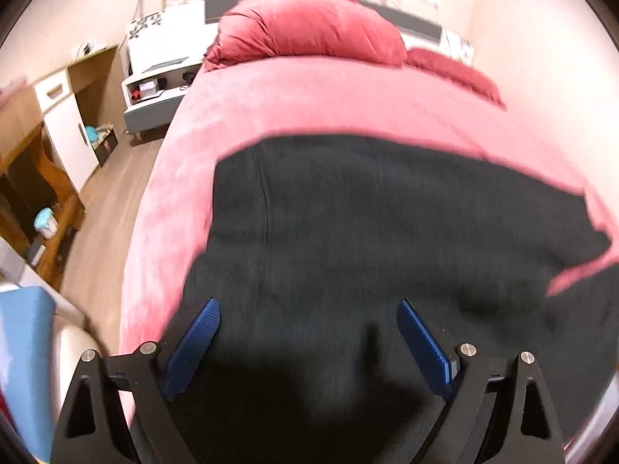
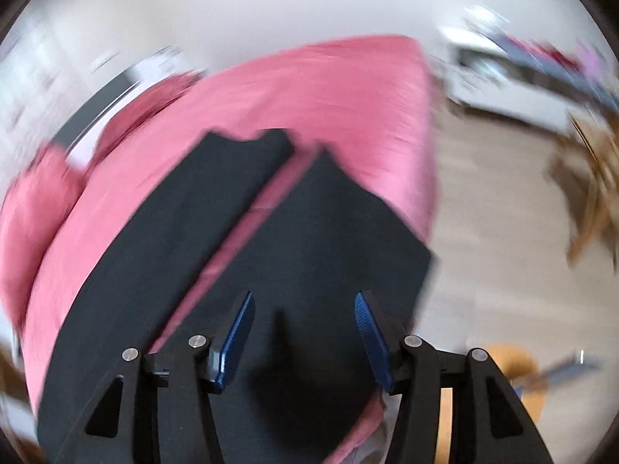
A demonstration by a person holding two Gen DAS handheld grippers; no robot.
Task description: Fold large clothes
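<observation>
black, soft knit garment (image 1: 387, 232) lies spread flat on the pink plush bed cover (image 1: 309, 96), its two long dark panels (image 2: 185, 208) parted by a strip of pink, likely laid out so edges can be matched for folding. left gripper (image 1: 309, 342) hangs above the cloth, blue ribbed fingers (image 1: 191, 348) spread wide, nothing between them. right gripper (image 2: 305, 340) hovers over the panel nearest the bed's edge, fingers (image 2: 369, 340) apart and empty too, seemingly ready to pick an edge.
</observation>
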